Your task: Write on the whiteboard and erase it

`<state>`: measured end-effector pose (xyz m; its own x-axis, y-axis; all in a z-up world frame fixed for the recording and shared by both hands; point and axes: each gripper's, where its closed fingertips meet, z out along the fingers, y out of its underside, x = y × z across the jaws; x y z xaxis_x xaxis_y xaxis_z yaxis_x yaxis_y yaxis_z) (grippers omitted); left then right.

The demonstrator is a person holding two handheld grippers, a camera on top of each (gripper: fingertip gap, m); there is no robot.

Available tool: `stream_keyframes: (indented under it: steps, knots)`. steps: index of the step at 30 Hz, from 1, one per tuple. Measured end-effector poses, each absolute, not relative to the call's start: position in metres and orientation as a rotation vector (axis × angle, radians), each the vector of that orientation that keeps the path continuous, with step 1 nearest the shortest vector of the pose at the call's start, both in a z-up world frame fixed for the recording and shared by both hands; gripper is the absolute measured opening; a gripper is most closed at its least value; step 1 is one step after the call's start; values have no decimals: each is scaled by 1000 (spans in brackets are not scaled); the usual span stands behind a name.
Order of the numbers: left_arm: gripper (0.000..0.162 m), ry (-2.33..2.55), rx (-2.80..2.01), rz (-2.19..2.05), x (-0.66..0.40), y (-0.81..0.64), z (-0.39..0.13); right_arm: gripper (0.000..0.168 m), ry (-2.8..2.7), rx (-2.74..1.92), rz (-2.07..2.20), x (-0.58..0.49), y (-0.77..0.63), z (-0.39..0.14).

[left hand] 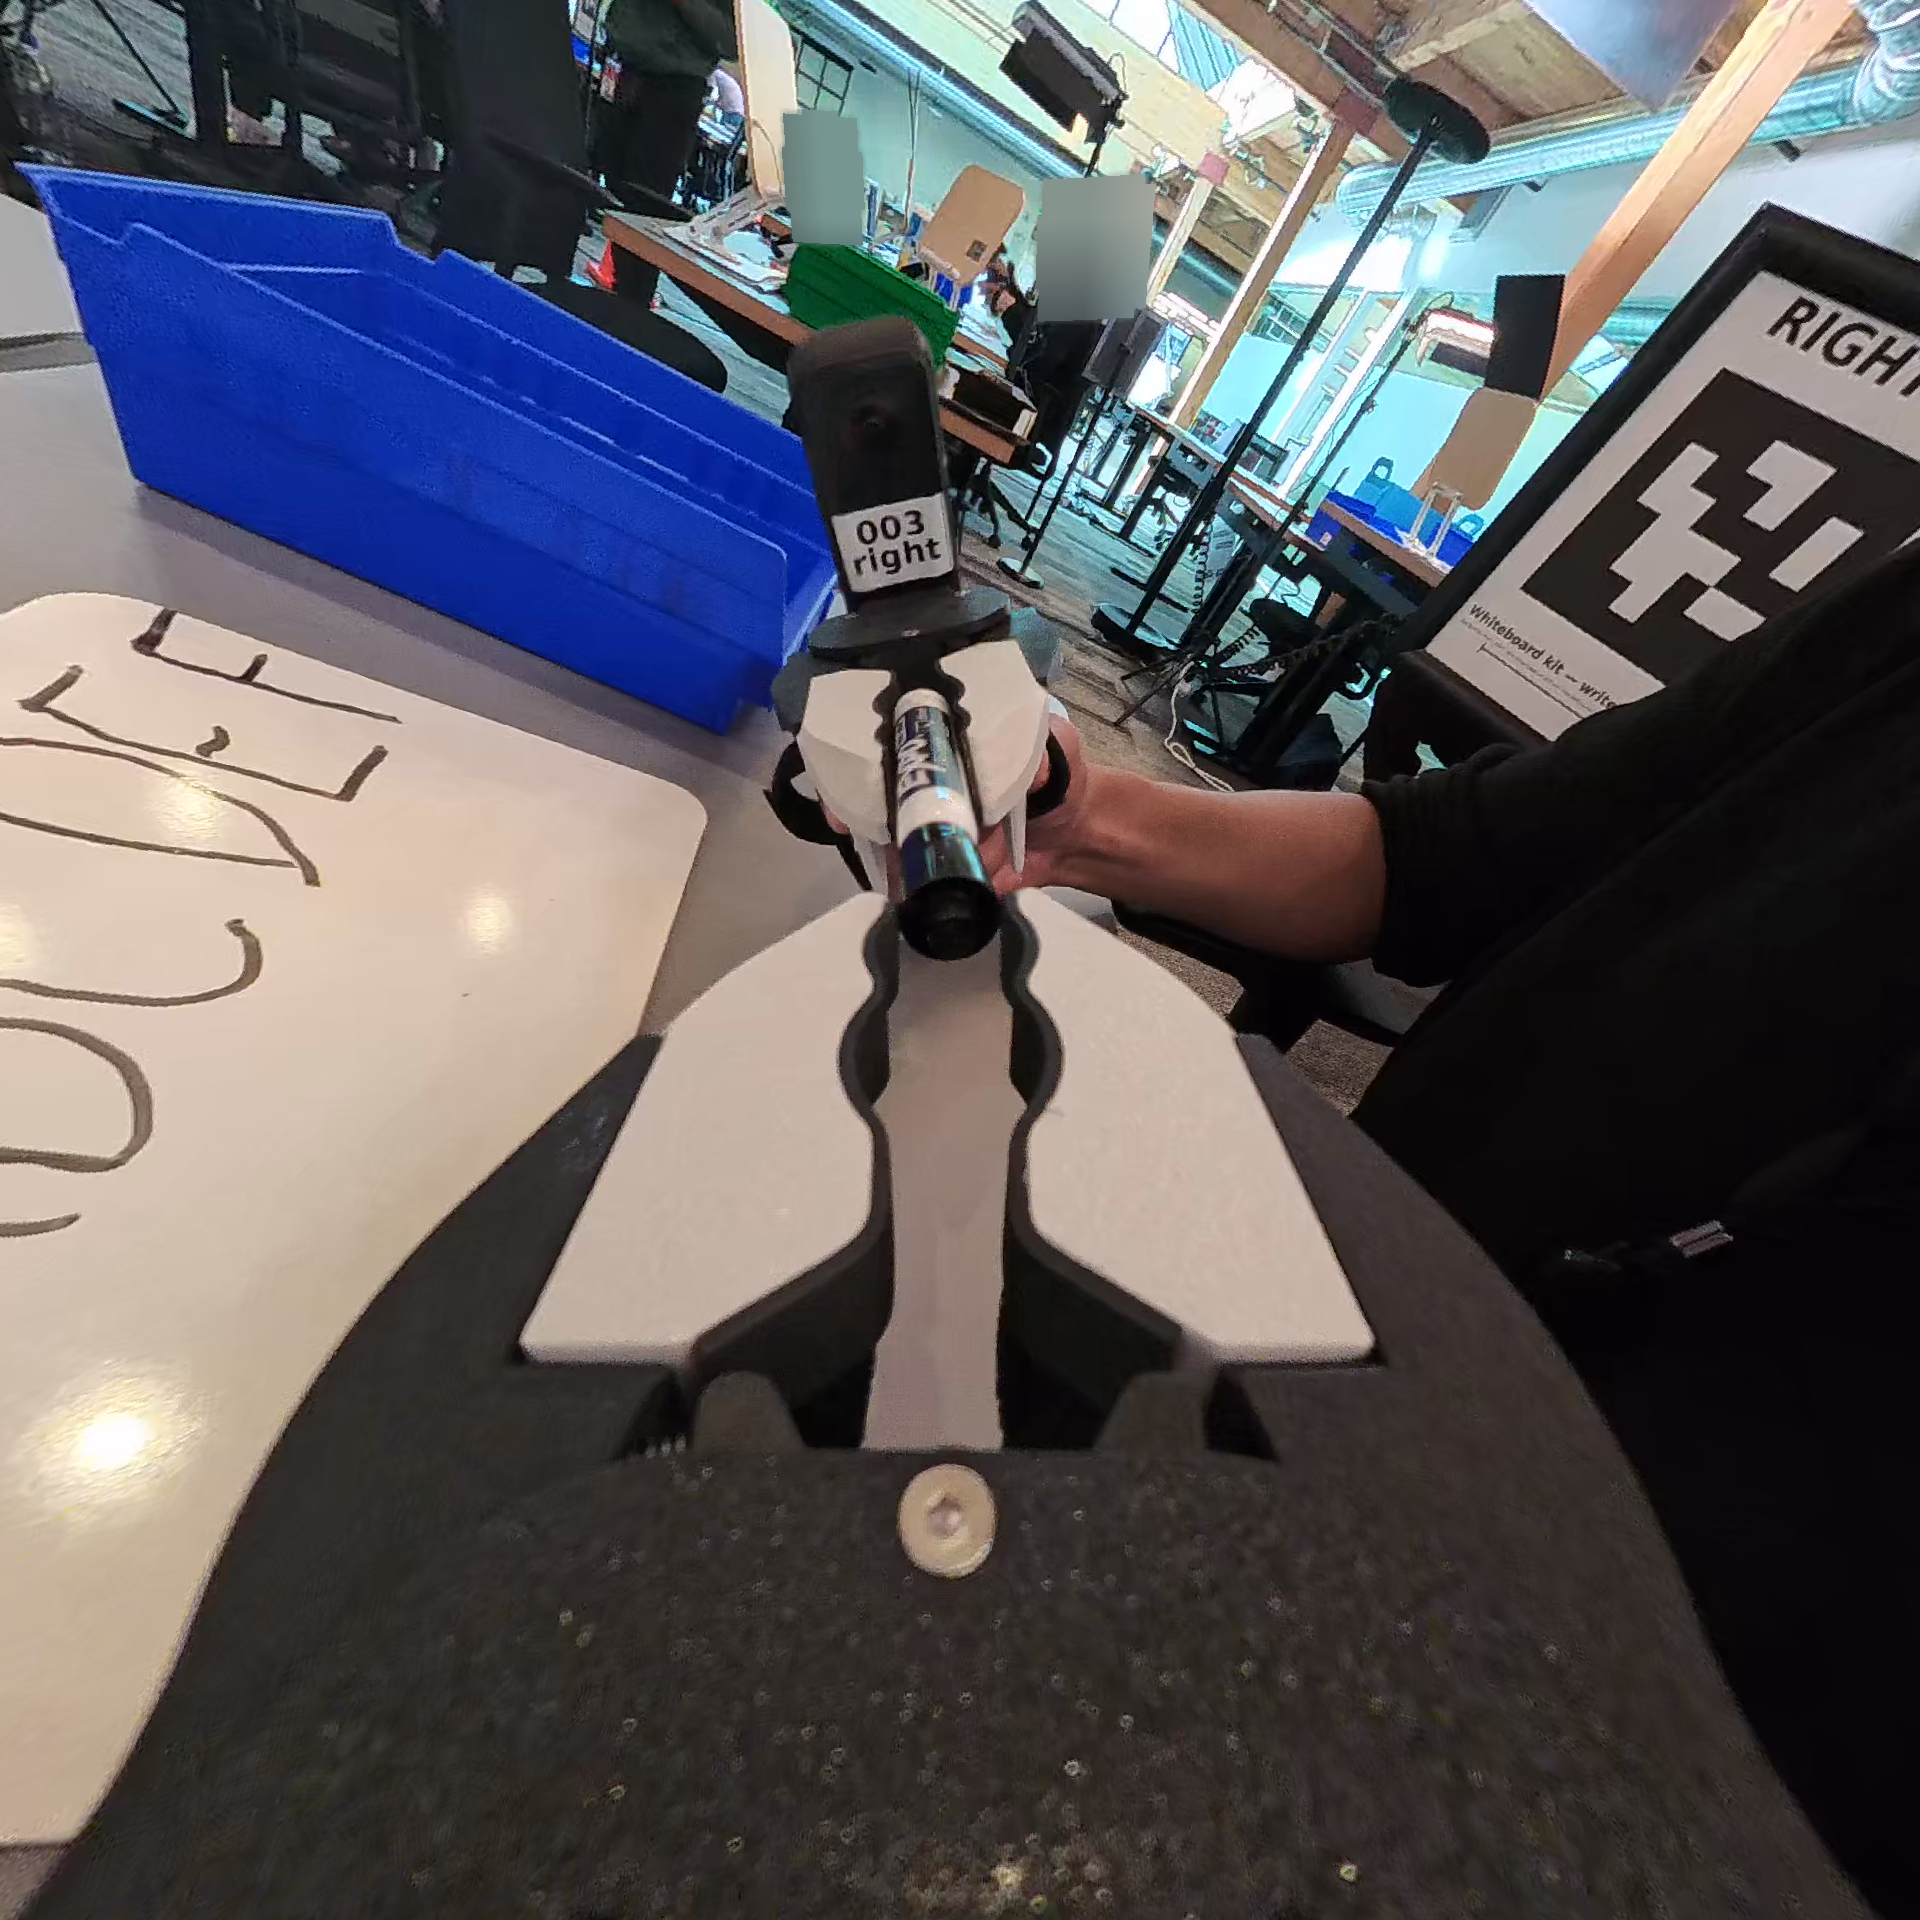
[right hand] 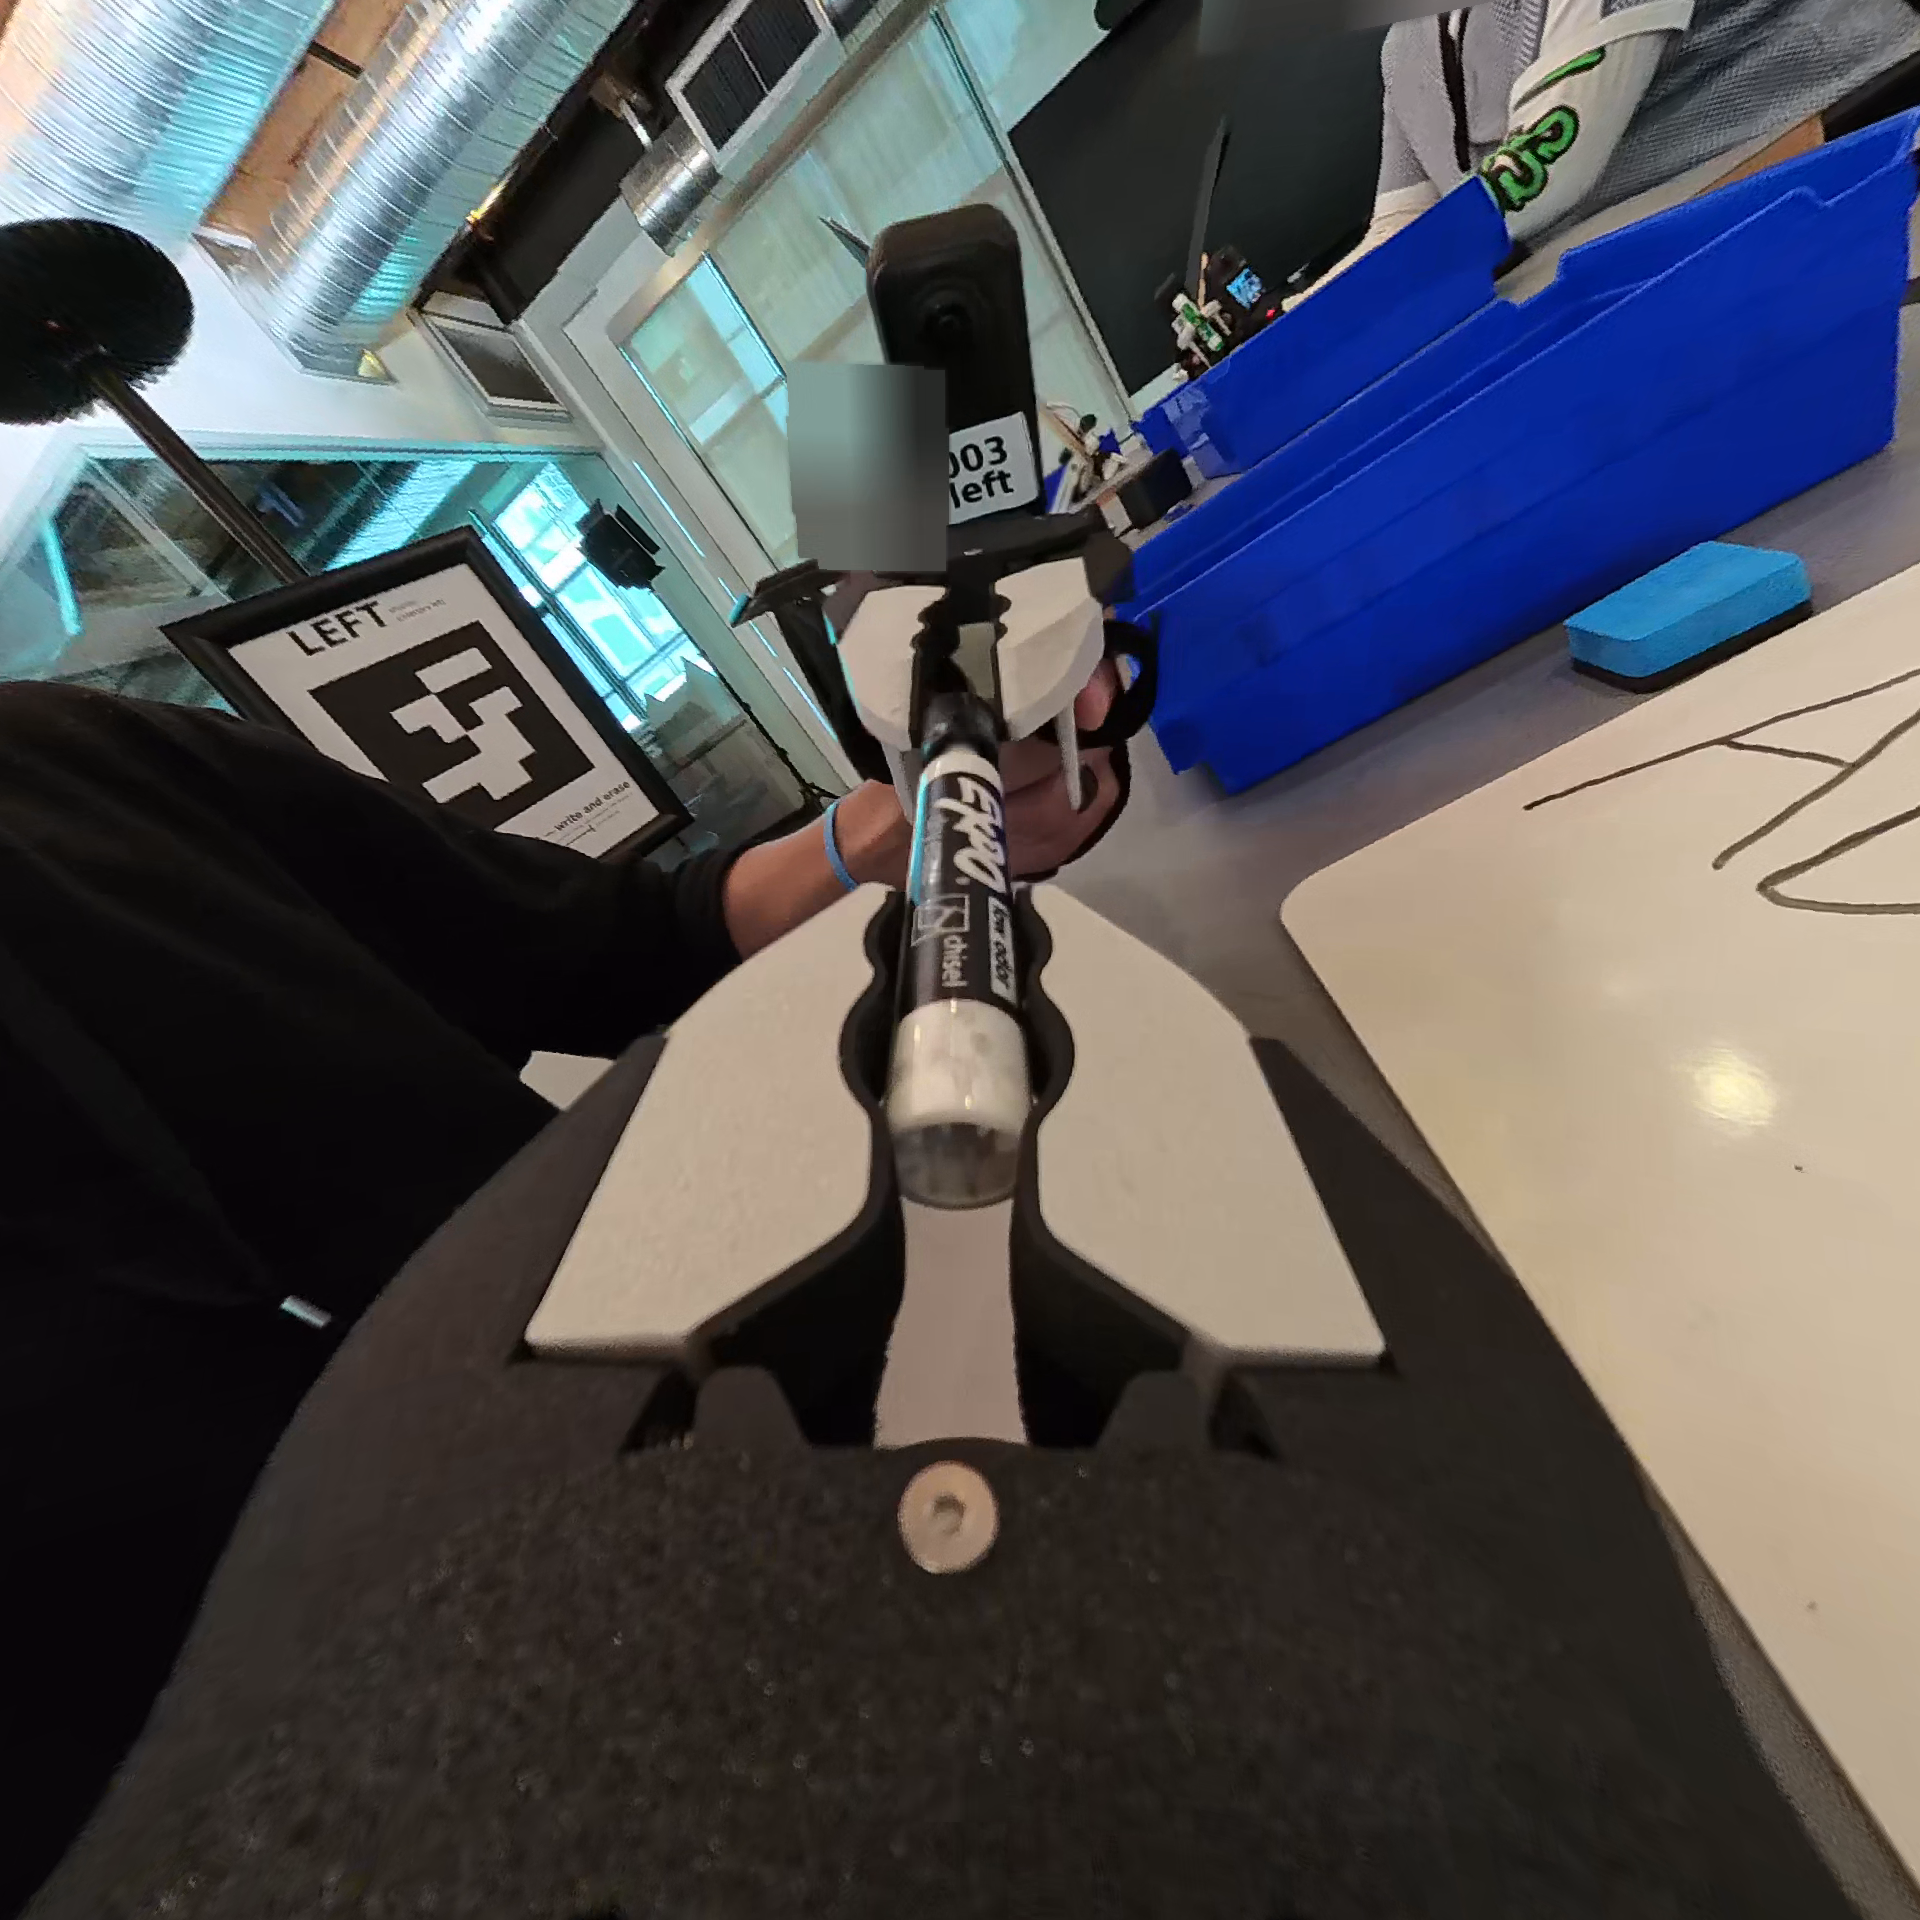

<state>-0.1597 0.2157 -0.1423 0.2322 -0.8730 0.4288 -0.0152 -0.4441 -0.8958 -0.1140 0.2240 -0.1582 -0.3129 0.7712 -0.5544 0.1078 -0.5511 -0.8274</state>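
marker (right hand: 961,935) bridges both tongs | right tongs (right hand: 956,904) clenched on it | left tongs (left hand: 943,920) grip unclear

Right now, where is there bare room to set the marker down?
Bare grey table runs between the whiteboard edge and the blue bins, nearer than the eraser. The whiteboard's near corner is unwritten too. Crowded: the bins line the far side, and writing fills the board's middle.

The whiteboard (left hand: 312,1039) is glossy, mirroring lamps; the blue bins (left hand: 436,436) — smooth plastic; the marker (right hand: 961,935) shiny plastic; the eraser (right hand: 1688,613) foam-like — matt; the tabletop (left hand: 62,499) dull grey.
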Motion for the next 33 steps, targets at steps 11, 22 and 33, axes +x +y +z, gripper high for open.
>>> stream_keyframes:
  steps: [11, 22, 33]
  knots:
    - [18, 816, -1655, -1355, -159, 214, -135, 19, -1095, -1443, 1982, -113, 222, -153]
    - [18, 821, -1641, -1359, -158, 212, -132, 19, -1087, -1435, 2022, -110, 221, -152]
    - [17, 919, -1745, -1308, -158, 210, -153, 19, -1182, -1492, 1917, -114, 218, -167]
